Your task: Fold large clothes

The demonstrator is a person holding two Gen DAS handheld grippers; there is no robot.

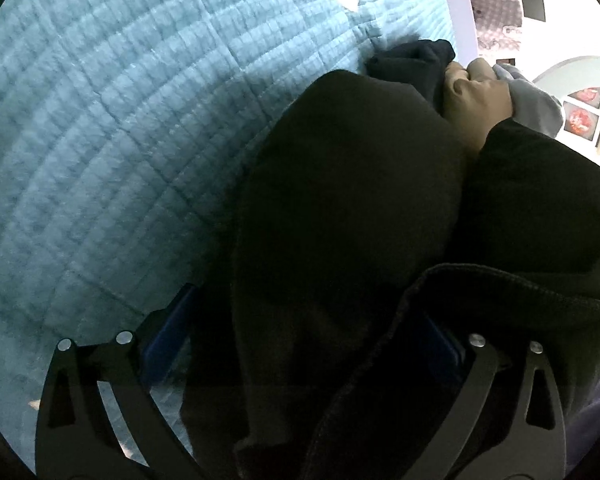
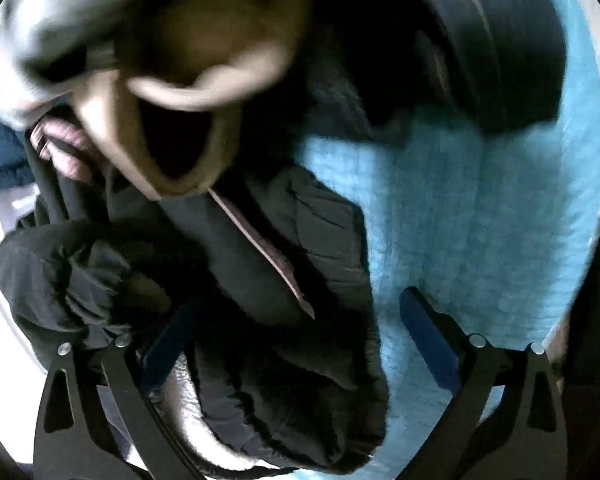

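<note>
folding barely begun.
your left gripper (image 1: 300,360) and right gripper (image 2: 300,352) both stand apart around the bunched black jacket (image 2: 260,260) on the blue quilt (image 1: 100,140); every fold remains.

We read this as a home, likely a bedroom. A quilted teal bedspread (image 1: 120,128) fills most of both views, so the working surface is a bed. In the left wrist view we see framed pictures (image 1: 582,114) on a white wall and a patterned hanging with bear figures (image 1: 490,4) beyond the bed edge. Domestic decor, no shop or lab gear.
</note>
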